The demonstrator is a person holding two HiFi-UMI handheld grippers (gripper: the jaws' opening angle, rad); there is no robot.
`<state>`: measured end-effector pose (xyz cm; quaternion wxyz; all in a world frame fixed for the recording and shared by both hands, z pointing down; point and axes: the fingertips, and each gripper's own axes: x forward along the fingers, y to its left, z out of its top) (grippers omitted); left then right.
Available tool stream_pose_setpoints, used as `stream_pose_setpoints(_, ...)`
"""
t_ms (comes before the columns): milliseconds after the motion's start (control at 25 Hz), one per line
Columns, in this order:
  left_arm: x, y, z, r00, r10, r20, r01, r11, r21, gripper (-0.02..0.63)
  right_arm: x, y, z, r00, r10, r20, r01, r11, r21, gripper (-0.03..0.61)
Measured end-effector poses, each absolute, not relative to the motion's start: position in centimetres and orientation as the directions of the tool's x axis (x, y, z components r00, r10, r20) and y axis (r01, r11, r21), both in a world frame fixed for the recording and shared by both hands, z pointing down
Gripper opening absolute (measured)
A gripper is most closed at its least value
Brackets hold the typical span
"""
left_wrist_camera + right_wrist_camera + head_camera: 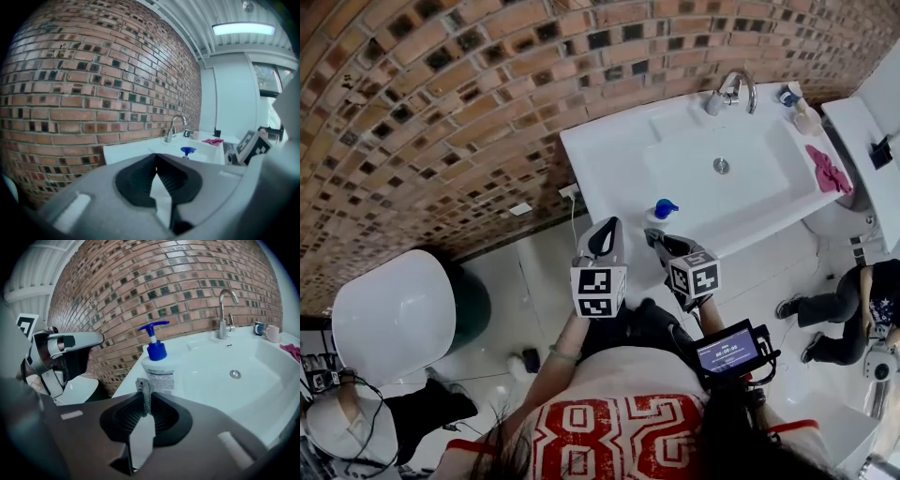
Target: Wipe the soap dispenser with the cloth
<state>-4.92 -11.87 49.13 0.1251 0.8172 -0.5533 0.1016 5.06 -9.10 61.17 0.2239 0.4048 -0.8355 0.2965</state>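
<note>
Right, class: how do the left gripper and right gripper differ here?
The left gripper has jaws shut on nothing; the right gripper pinches a grey cloth. The left gripper's body is light grey, the right gripper's dark. The right gripper sits nearer the soap dispenser than the left. Both face the sink.

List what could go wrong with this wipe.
1. The soap dispenser stands at the front corner of the sink, and the left gripper is shut and off it: a wiping push could topple it.
2. The right gripper pinches only a tuft of cloth: it may slip out, or bare jaws may scrape the bottle.
</note>
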Motion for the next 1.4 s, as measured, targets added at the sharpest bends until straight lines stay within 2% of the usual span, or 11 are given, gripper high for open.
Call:
stream_pose_setpoints(280, -6.2, -12.0, 49.3, 0.338, -0.889, 0.308, -0.941, -0.326, 0.091, 0.004, 4.2, -10.3, 61.1, -0.573, -0.530, 0.625, -0.807, 0.496, -0.320, 0.048)
stream_pose_setpoints(1000, -4.3, -12.3, 49.3, 0.384, -0.869, 0.312, -0.923, -0.369, 0.108, 0.004, 11.3, -10.4, 62.7, -0.464, -0.599, 0.652, -0.885, 0.329, -0.328, 0.048)
stream_pose_setpoints(1400, -5.6, -12.6, 49.6, 0.359, -0.880, 0.311, -0.933, -0.348, 0.093, 0.005, 5.7, -9.9, 62.4, -0.556, -0.492, 0.670, -0.820, 0.456, -0.345, 0.048)
